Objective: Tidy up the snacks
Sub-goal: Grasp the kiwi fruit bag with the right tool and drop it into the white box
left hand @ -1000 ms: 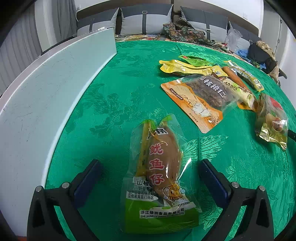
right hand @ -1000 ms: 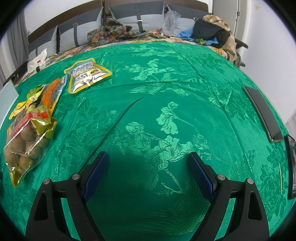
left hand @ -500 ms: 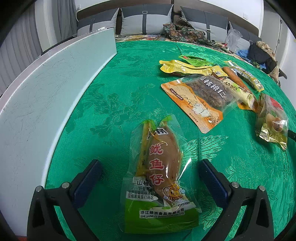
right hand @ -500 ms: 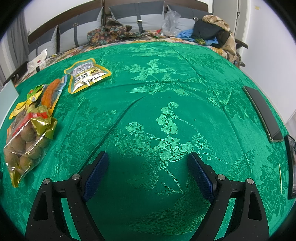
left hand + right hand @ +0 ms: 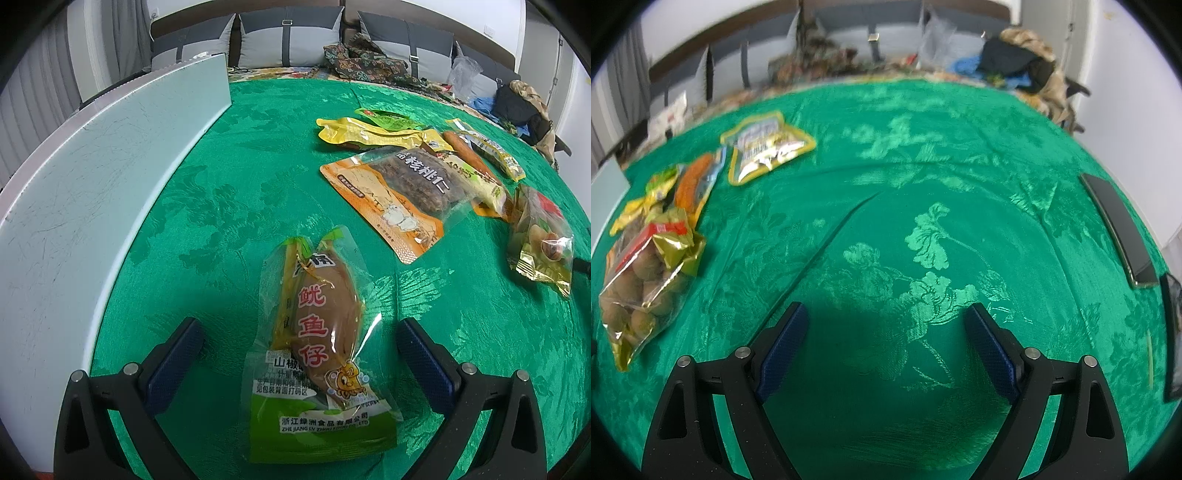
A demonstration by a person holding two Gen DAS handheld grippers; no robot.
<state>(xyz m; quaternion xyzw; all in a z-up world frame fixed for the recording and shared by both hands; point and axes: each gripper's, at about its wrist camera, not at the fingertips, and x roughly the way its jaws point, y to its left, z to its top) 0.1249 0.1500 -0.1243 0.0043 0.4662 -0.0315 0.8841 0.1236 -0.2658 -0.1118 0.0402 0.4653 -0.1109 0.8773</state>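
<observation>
A clear squid snack packet (image 5: 317,354) with red characters and a green bottom lies on the green tablecloth between the fingers of my open left gripper (image 5: 299,332), untouched. Further right lie an orange walnut bag (image 5: 391,195), yellow packets (image 5: 365,134), a sausage (image 5: 469,155) and a gold bag of round snacks (image 5: 539,240). My right gripper (image 5: 886,321) is open and empty over bare cloth. In the right wrist view the gold bag (image 5: 642,280), the sausage (image 5: 694,181) and a yellow-edged pouch (image 5: 764,146) lie at the left.
A long white panel (image 5: 92,192) runs along the table's left side. Two dark flat devices (image 5: 1119,229) lie at the right edge. Cushioned seats and piled clothes (image 5: 365,62) stand behind the table.
The right wrist view has shifted and blurred: my right gripper has started moving, tilting down slightly. The left gripper and the squid packet have not moved.
</observation>
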